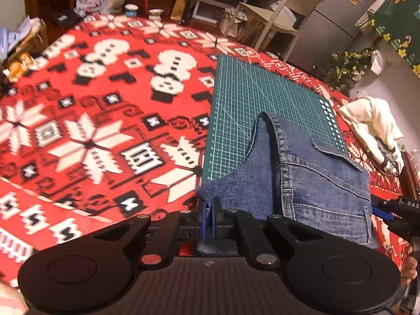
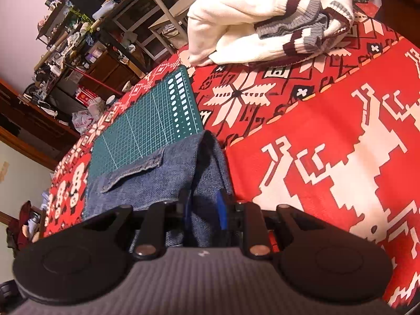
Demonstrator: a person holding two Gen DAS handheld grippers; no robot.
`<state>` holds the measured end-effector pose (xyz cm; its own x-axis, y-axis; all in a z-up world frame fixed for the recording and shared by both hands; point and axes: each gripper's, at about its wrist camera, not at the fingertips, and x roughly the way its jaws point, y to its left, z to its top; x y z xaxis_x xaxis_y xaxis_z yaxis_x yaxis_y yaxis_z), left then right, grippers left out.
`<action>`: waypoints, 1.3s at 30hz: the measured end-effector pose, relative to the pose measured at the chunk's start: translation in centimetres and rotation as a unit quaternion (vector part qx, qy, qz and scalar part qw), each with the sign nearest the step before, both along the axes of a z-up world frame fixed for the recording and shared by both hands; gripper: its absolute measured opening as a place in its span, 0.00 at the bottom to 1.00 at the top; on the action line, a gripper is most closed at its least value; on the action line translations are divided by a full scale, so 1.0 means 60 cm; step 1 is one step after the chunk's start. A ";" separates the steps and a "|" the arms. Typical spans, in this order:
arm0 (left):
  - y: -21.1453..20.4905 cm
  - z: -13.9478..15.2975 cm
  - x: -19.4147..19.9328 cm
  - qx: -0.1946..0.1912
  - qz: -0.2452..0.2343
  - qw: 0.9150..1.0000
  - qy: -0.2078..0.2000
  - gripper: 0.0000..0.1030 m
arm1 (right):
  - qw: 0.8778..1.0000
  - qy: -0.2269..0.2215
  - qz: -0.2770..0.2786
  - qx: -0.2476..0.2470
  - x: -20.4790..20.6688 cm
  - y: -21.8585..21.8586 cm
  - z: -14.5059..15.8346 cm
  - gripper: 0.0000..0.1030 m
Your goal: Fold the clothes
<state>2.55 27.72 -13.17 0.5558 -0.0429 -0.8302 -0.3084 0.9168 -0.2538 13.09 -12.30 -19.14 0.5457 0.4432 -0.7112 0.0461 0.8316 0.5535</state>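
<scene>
A pair of blue denim jeans (image 1: 315, 178) lies folded, partly on a green cutting mat (image 1: 262, 92) and partly on the red patterned tablecloth (image 1: 105, 131). My left gripper (image 1: 209, 207) is shut on the jeans' near left corner, with a thin layer of denim pinched between its blue pads. In the right wrist view my right gripper (image 2: 203, 199) is shut on a thicker bunch of the jeans (image 2: 147, 178) at their right edge, beside the mat (image 2: 147, 126). The tip of the right gripper (image 1: 393, 210) also shows at the jeans' right side in the left wrist view.
A cream knitted sweater (image 2: 249, 21) with grey and maroon cuffs lies crumpled at the far right of the table (image 2: 341, 131). It also shows as the sweater (image 1: 372, 123) at the table's right edge. A pale chair (image 1: 278, 13) and cluttered shelves stand beyond the table.
</scene>
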 end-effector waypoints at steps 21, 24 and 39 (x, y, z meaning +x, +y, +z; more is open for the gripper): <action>0.017 -0.024 -0.021 -0.005 0.024 0.999 0.039 0.05 | 0.993 0.028 0.099 -0.050 -0.024 0.031 0.000 0.00; 0.019 -0.024 -0.023 -0.003 0.029 0.999 0.040 0.08 | 0.993 0.025 0.097 -0.060 -0.033 0.028 0.006 0.00; 0.084 0.018 -0.075 -0.093 0.118 0.987 -0.060 0.13 | 0.996 0.002 0.090 0.007 -0.014 0.038 0.011 0.02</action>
<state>-1.94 32.78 -12.07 0.6621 -0.0466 -0.7479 -0.4648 0.7574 -0.4586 12.25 -10.04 -18.49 0.4544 0.5437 -0.7056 -0.1010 0.8185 0.5656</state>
